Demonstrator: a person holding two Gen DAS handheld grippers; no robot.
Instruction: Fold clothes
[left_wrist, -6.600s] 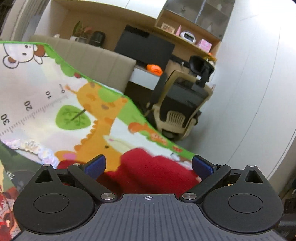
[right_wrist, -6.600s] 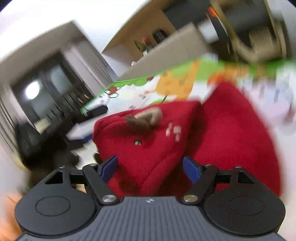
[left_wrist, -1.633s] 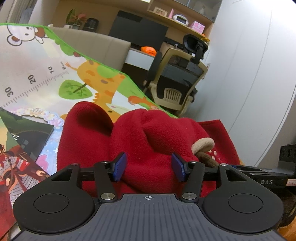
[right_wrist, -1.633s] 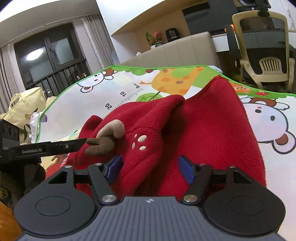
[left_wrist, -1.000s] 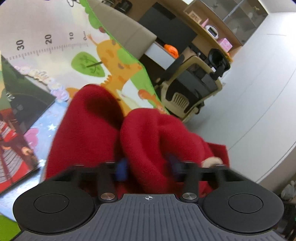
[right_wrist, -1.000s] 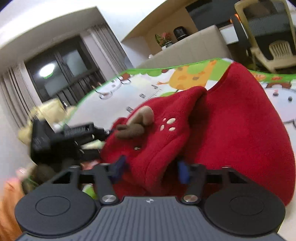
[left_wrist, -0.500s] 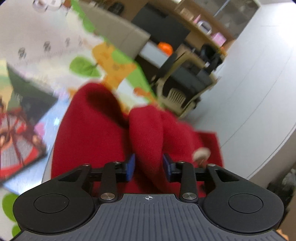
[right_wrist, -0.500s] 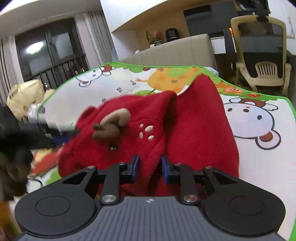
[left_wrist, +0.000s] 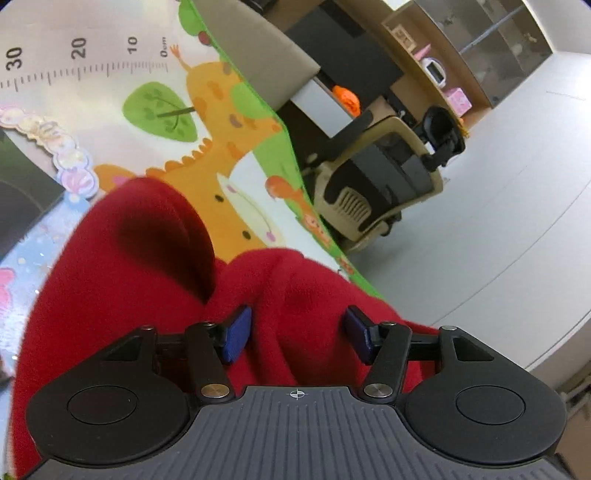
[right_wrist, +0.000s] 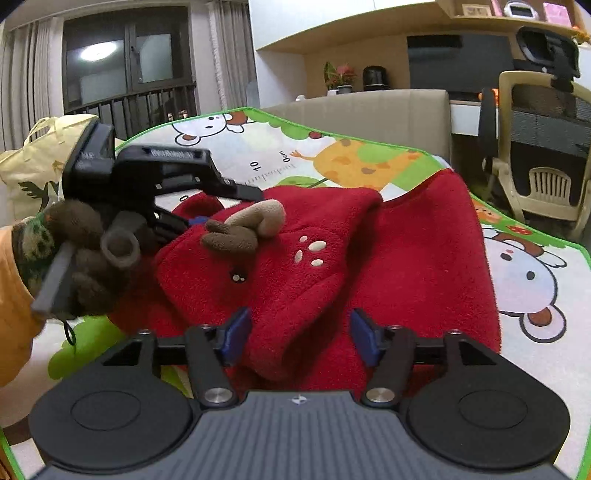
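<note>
Since half second ago both your grippers reopened – left gripper (left_wrist: 297, 334) and right gripper (right_wrist: 301, 336) now gape wide, holding nothing, straddling red fleece hooded garment (right_wrist: 406, 258) – released so fold rests on cartoon-print play mat (right_wrist: 528, 295).

The red fleece garment (left_wrist: 122, 280) hides the mat beneath, perhaps its own sleeves.

Both the left gripper (left_wrist: 297, 334) and right gripper (right_wrist: 301, 334) have spread apart — apparently releasing the red fleece (right_wrist: 369, 258).
</note>
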